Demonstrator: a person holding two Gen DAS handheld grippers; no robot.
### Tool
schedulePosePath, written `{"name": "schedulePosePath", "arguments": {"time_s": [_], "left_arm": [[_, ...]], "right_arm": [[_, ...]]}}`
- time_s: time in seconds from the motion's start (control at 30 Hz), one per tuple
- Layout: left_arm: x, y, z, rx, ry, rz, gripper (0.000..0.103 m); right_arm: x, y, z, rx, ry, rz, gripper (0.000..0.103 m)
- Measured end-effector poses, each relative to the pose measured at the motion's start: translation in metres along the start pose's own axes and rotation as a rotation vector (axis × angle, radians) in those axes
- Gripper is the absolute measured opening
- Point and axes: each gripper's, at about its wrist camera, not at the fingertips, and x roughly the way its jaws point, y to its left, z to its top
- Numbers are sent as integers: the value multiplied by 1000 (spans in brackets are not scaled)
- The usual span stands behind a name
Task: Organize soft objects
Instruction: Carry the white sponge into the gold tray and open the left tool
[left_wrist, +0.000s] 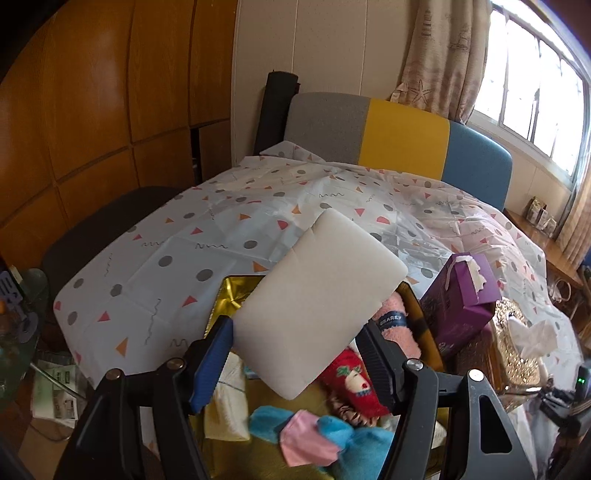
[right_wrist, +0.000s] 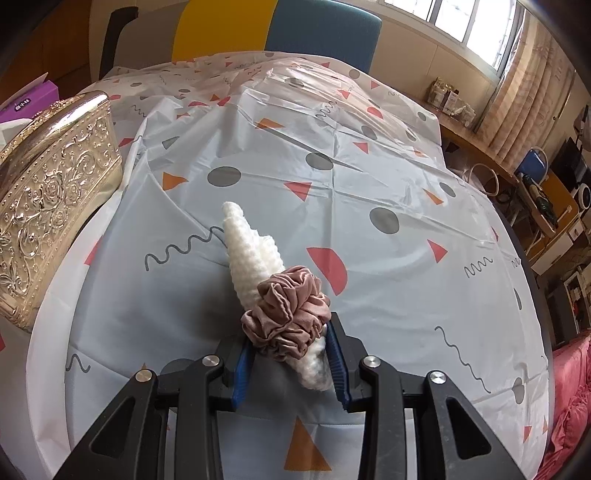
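Note:
My left gripper (left_wrist: 295, 339) is shut on a white foam block (left_wrist: 317, 299) and holds it tilted above a gold-lined box (left_wrist: 231, 295). The box holds several soft things: a red knitted sock (left_wrist: 351, 380), a pink fluffy sock (left_wrist: 397, 321), a blue plush piece (left_wrist: 354, 439), a pink cloth (left_wrist: 306, 437) and a cream cloth (left_wrist: 229, 402). My right gripper (right_wrist: 291, 354) is shut on a white knitted cloth (right_wrist: 247, 258) with a dusty-pink scrunchie (right_wrist: 288, 314) bunched on it, just above the patterned tablecloth (right_wrist: 258, 166).
A purple tissue box (left_wrist: 461, 306) and an ornate gold tissue box (left_wrist: 517, 343) stand right of the gold-lined box; the gold one shows at the left in the right wrist view (right_wrist: 55, 192). A grey, yellow and blue sofa back (left_wrist: 399, 136) lies behind the table. Shelves and clutter (right_wrist: 546, 192) stand right.

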Motion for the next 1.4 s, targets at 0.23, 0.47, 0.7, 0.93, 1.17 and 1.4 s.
{"name": "schedulePosePath", "arguments": {"time_s": [0.23, 0.47, 0.7, 0.93, 1.17, 1.4], "left_arm": [[-17, 10, -16, 20, -21, 25, 69], [-19, 21, -28, 1, -2, 31, 69], [-12, 27, -40, -11, 38, 33, 69], [-10, 44, -60, -24, 91, 43, 69], [0, 61, -78, -84, 162, 30, 69], [33, 44, -53, -102, 189, -8, 69]], "right_arm": [[0, 3, -2, -12, -23, -16, 35], [0, 5, -3, -16, -37, -35, 35], [0, 5, -4, -16, -39, -39, 35], [0, 5, -4, -18, -35, -36, 35], [1, 4, -1, -20, -30, -34, 35], [2, 5, -1, -19, -26, -35, 35]]}}
